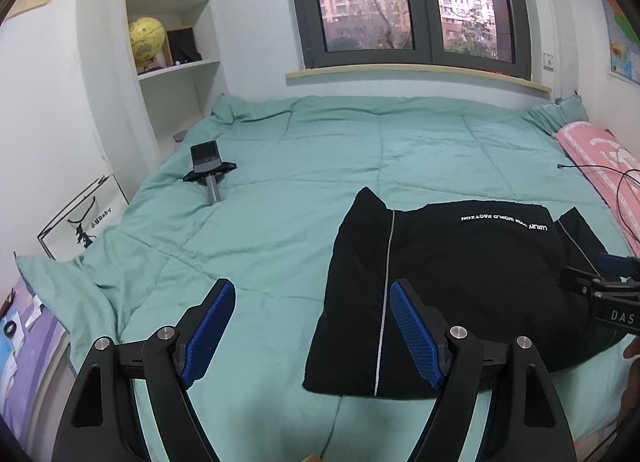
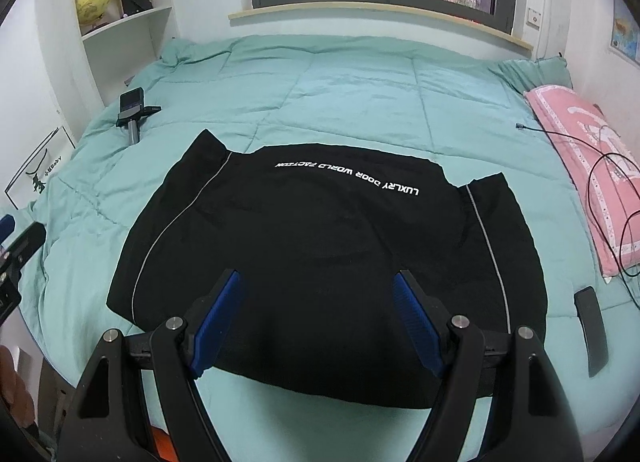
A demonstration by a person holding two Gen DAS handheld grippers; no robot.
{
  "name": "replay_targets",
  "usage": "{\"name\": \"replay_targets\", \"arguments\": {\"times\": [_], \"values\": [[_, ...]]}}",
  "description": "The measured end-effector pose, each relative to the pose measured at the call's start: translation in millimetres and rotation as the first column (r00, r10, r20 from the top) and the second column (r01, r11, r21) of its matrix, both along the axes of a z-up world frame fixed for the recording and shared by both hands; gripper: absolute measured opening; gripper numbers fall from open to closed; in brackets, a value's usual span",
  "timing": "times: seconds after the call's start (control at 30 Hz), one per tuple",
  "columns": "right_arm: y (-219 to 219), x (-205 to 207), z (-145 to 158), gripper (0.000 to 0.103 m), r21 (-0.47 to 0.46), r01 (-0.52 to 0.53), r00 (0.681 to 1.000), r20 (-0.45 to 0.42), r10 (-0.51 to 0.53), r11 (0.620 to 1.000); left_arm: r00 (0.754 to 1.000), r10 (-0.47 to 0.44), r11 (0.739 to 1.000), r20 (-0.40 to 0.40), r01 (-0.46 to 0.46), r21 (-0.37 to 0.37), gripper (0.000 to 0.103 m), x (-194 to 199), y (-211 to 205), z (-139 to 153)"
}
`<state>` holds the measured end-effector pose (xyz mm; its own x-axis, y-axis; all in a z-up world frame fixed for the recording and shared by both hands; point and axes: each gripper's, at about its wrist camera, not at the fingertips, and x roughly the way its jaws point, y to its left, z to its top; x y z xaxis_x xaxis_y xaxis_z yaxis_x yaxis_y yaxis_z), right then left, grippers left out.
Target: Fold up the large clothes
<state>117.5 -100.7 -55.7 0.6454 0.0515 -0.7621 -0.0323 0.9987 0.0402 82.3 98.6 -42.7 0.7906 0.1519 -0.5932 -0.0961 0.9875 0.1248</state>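
Two grippers, left gripper [image 1: 310, 326] and right gripper [image 2: 318, 318], hover wide apart and empty above a folded black garment [image 2: 320, 262] lying flat on the bed's green quilt [image 2: 360, 94].

Black garment on a teal quilt

The jacket [image 2: 320, 246] was black with white lettering and thin grey piping; the quilt [image 2: 360, 82] was plain teal, stitched in squares; a pink pillow [image 2: 580, 150] lay at three o'clock

On your black garment [image 2: 320, 246], white print reads upside down "LUXLRY DOOR WORLD FACTION", toward the bed's window edge. The right gripper [image 1: 612, 294] body shows "DAS". The poster [image 1: 80, 222] reads "Baby".
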Motion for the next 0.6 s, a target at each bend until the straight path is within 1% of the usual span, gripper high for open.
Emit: {"name": "replay_targets", "arguments": {"times": [0.2, 0.3, 0.4, 0.6], "values": [[-4, 13, 1, 0.080, 0.005, 0.005, 1.000, 0.005, -0.005, 1.000, 1.000, -0.021, 0.999, 0.022, 0.020, 0.039, 0.081, 6, -14, 8], [-7, 16, 1, 0.080, -0.008, 0.023, 1.000, 0.013, -0.022, 1.000, 0.999, -0.038, 0.998, 0.031, 0.036, 0.055, 0.081, 10, -21, 11], [-10, 17, 2, 0.080, -0.008, 0.029, 0.999, 0.022, -0.029, 1.000, 0.998, -0.048, 0.997, 0.028, 0.046, 0.066, 0.081, 12, -27, 10], [-17, 21, -3, 0.080, -0.009, 0.035, 0.999, 0.012, -0.035, 0.999, 0.999, -0.044, 0.996, 0.012, 0.043, 0.080, 0.081, 16, -33, 6]]}}
